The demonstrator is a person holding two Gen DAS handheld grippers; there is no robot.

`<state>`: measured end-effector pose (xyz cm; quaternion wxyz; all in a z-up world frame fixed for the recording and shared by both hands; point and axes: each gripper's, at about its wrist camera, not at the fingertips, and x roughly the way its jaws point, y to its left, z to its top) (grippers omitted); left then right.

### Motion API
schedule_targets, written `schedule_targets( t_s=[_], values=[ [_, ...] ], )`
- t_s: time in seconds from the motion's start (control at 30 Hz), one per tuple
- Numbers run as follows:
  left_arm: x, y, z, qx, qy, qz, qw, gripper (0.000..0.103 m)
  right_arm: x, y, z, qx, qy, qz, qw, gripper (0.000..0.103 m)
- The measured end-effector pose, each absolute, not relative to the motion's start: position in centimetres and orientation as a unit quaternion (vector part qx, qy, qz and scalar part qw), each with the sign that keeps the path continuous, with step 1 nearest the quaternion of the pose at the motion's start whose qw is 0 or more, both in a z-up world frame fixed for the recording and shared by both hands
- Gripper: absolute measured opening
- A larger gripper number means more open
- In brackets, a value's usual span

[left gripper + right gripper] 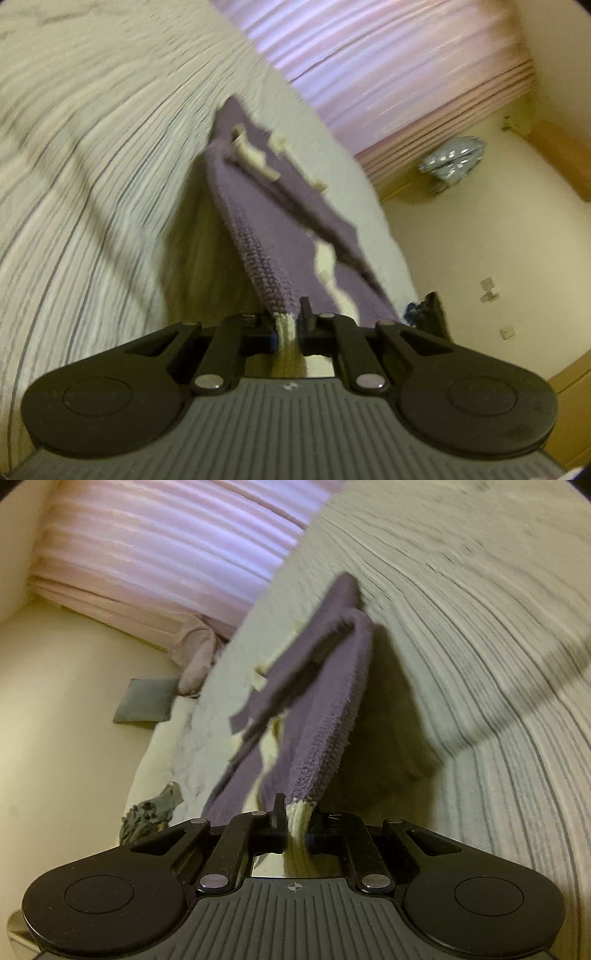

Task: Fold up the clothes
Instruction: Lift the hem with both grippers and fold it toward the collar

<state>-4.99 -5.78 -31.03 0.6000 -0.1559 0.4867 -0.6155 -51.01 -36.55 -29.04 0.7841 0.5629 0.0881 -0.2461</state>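
Both grippers [286, 325] [297, 823] pinch purple knit garment [255, 206] — taut.

My black left gripper [286, 325] and right gripper [295, 821] pinch a purple knit sweater [258, 221] with cream trim; white bedspread [92, 166] thin grey stripes; pink curtain [388, 62].

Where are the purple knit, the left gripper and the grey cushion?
Purple knit [255, 236]: left wrist view, on its ribbed folded edge.
Left gripper [286, 328]: left wrist view, between the fingertips, shut on the knit's cream hem.
Grey cushion [144, 701]: right wrist view, on its face, on the floor.
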Motion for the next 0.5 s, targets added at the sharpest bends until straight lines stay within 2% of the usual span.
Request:
schedule_targets(
  t_s=[0.23,0.5],
  values=[
    [-5.8,-0.4,-27.7,-0.159,0.463,-0.633,0.600,0.006,-54.1,-30.5,-26.2,0.547,0.073,-0.235,0.800,0.007],
    [-8.7,9.2,-27.5,-0.165,0.477,-0.628,0.592,0.006,-57.2,-21.1,-25.4,0.557,0.077,-0.231,0.794,0.008]
  ],
)
